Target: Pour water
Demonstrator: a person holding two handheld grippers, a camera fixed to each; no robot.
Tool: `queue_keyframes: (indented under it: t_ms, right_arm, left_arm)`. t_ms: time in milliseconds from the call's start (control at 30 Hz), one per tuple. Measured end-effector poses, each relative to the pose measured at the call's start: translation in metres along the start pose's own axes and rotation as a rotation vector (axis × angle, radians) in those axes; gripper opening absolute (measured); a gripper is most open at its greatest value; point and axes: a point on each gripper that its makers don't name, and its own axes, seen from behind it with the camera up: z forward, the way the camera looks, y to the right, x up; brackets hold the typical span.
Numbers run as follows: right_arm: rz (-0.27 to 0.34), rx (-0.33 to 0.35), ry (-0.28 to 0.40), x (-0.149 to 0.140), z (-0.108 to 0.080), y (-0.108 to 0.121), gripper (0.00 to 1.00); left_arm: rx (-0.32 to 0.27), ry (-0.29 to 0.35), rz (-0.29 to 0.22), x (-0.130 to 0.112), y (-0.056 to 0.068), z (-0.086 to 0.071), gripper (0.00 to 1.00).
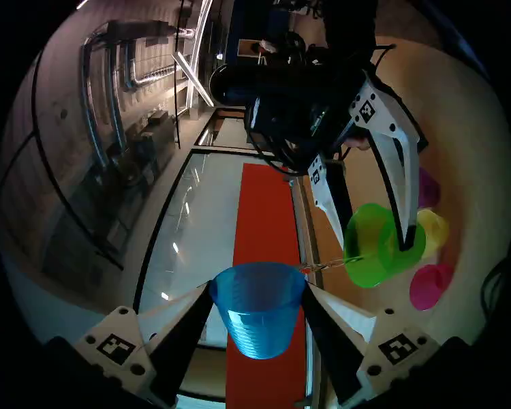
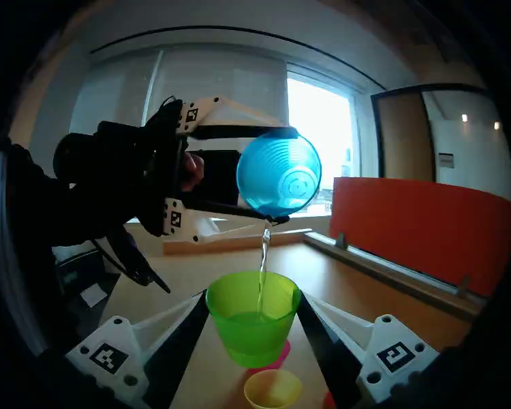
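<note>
**A:** The left gripper [image 1: 257,300] has its fingers closed tight on the blue cup [image 1: 259,310], bottom centre of the left gripper view, with one finger pressing each side.

**B:** In the right gripper view that blue cup is upper centre, tipped right over with its base towards the camera. A thin stream of water [image 2: 263,262] falls from its lower rim.

**A:** It drops straight into the green cup [image 2: 253,324], which is upright at bottom centre. The right gripper [image 2: 253,307] has it pinched, a finger against either wall.

**B:** There's water pooled inside. It seems low in the cup, though the tinted plastic makes that hard to judge.

**A:** Just below it, at the bottom edge, a yellow cup [image 2: 272,388] stands on the bench [image 2: 337,273]. A pink cup [image 1: 430,285] and a purple cup [image 1: 427,187] sit near the green one, at the right of the left gripper view.

**B:** A red partition [image 2: 426,225] runs along the bench's far side, right of frame.
</note>
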Motion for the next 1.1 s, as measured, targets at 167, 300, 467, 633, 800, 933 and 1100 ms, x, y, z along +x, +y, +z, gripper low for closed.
queue_keyframes:
  t_ms: [167, 300, 467, 633, 800, 933, 1100]
  right_arm:
    - [-0.002, -0.001, 0.001, 0.0002, 0.0002, 0.0, 0.92]
    - [-0.002, 0.0, 0.003, 0.0012, 0.0003, -0.0005, 0.92]
    - [-0.003, 0.0, 0.004, 0.0017, 0.0004, -0.0006, 0.92]
    - [-0.003, -0.001, 0.005, 0.0016, 0.0006, -0.0006, 0.91]
    - [-0.003, -0.003, 0.006, 0.0015, 0.0009, -0.0002, 0.92]
    - [-0.003, -0.004, 0.006, 0.0019, 0.001, -0.0001, 0.92]
    - [-0.003, -0.005, 0.008, 0.0016, 0.001, 0.0005, 0.92]
  left_arm:
    - [-0.003, 0.002, 0.019, 0.0008, -0.0039, -0.0003, 0.88]
    - [-0.002, -0.002, 0.035, 0.0006, -0.0065, -0.0004, 0.88]
    - [-0.003, -0.005, 0.055, 0.0022, -0.0057, -0.0015, 0.88]
    - [-0.004, -0.005, 0.071, 0.005, -0.0041, -0.0029, 0.88]
    - [-0.003, -0.007, 0.093, 0.0064, -0.0018, -0.0042, 0.88]
    - [-0.005, -0.011, 0.105, 0.0067, 0.0005, -0.0049, 0.88]
    - [-0.004, -0.01, 0.116, 0.0081, 0.0012, -0.0059, 0.88]
